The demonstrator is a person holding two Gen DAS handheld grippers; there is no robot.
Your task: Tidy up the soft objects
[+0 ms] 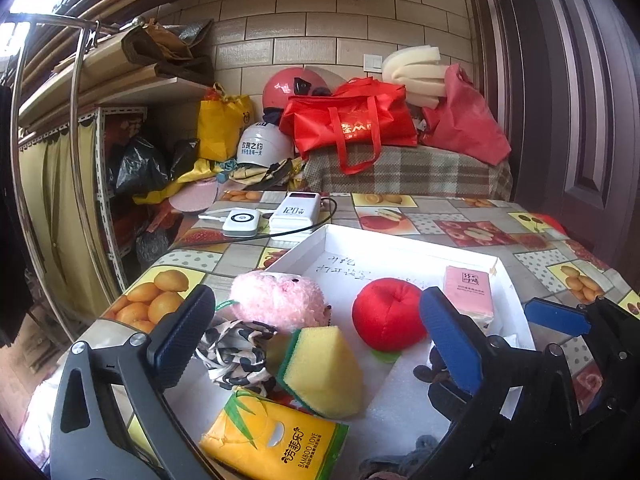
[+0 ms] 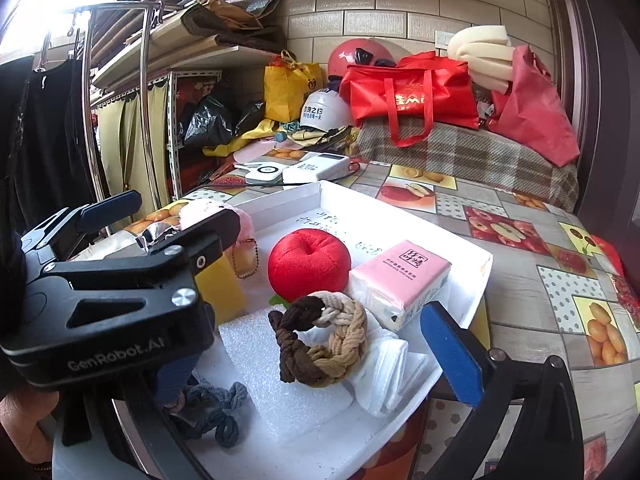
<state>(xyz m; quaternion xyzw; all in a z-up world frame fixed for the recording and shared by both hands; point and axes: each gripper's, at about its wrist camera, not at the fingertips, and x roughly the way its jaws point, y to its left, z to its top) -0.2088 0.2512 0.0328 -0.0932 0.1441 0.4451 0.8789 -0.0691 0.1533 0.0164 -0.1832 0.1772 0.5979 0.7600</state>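
On yellow tissue pack (image 1: 272, 436): "BAMBOO LOVE".

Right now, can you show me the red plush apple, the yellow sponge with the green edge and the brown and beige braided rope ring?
red plush apple (image 2: 309, 265), right wrist view, middle of its front.
yellow sponge with the green edge (image 1: 322, 368), left wrist view, yellow face.
brown and beige braided rope ring (image 2: 348, 344), right wrist view, beige braid.

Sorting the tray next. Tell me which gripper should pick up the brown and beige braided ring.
Right. The right gripper stands open with the braided ring lying directly between its fingers on the foam sheet. The left gripper, also open, frames the yellow sponge instead.
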